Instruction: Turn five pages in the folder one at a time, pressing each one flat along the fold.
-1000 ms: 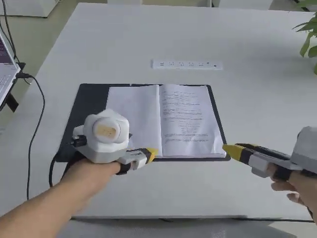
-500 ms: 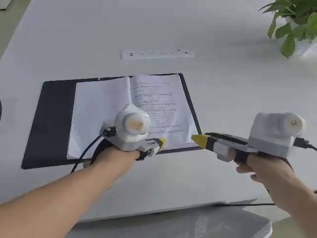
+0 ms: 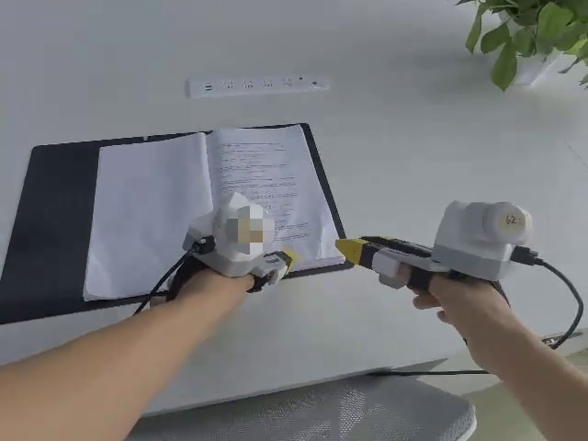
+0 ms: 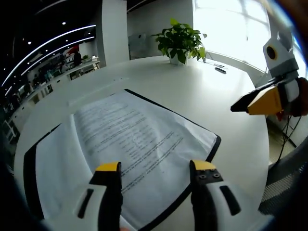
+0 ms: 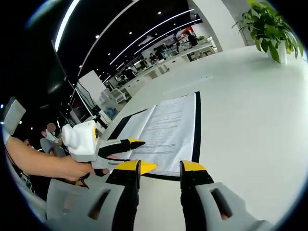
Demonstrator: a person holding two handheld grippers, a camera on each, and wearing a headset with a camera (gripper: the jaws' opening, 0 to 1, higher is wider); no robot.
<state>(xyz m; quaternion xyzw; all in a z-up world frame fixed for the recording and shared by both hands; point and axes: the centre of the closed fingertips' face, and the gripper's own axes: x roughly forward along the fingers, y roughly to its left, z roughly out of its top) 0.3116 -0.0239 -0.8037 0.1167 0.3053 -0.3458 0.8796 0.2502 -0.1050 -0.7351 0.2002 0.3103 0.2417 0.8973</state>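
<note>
While the black folder (image 3: 50, 230) lies open on the white table (image 3: 413, 138), a blank sheet (image 3: 147, 211) rests left of the fold and a printed page (image 3: 266, 179) right of it, both lying flat. A strip of black cover shows beyond the blank sheet's left edge. The left gripper (image 3: 287, 261) is over the printed page's near edge, close to the folder's lower right corner. In the left gripper view its jaws stand well apart with nothing between them; whether they touch the paper I cannot tell. The right gripper (image 3: 349, 250) sits just off the folder's right edge, above bare table, its tips pointing toward the left gripper. In the right gripper view its jaws show a narrow gap and hold nothing. Past the folder's far edge lies a white power strip (image 3: 257, 85), and a potted plant (image 3: 524, 37) stands far right.
</note>
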